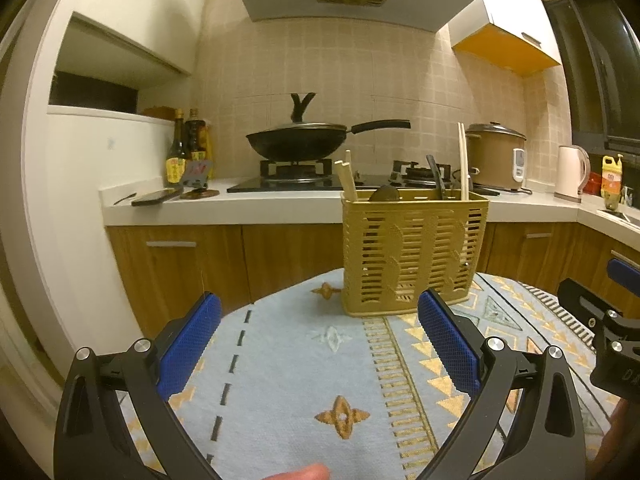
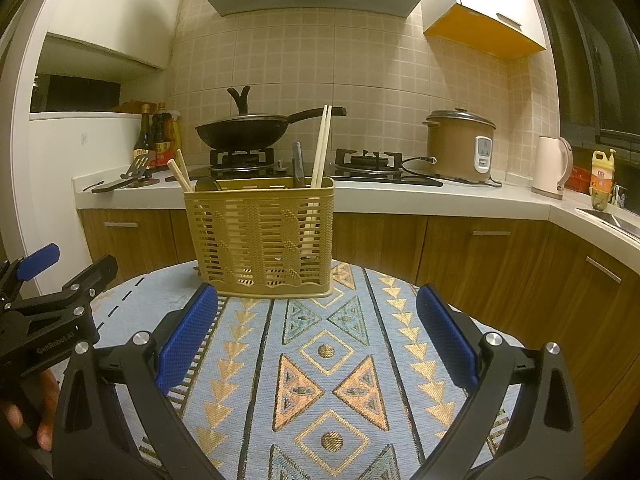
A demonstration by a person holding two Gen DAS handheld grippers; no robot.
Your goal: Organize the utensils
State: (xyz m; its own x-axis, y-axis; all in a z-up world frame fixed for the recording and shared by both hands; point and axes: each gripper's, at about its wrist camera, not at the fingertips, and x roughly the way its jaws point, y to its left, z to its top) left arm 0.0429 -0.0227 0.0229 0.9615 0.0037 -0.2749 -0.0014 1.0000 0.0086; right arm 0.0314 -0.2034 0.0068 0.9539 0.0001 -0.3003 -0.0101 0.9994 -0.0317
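Note:
A tan slotted utensil basket [image 1: 414, 252] stands upright on the patterned tablecloth [image 1: 288, 368]; it also shows in the right wrist view [image 2: 260, 236]. Chopsticks [image 2: 322, 144] stand at its right end, shorter chopsticks [image 2: 180, 176] lean at its left end, and a dark utensil handle [image 2: 297, 164] and a dark spoon bowl [image 1: 384, 194] poke out between. My left gripper [image 1: 318, 312] is open and empty, short of the basket. My right gripper [image 2: 316, 304] is open and empty, just in front of the basket. Each gripper shows at the edge of the other's view.
Behind the table runs a kitchen counter [image 2: 400, 194] with a gas hob, a black wok [image 2: 244, 130], a rice cooker [image 2: 460, 148], a kettle [image 2: 552, 166], sauce bottles [image 1: 188, 148] and a phone [image 1: 154, 197]. Wooden cabinets [image 2: 480, 256] stand below.

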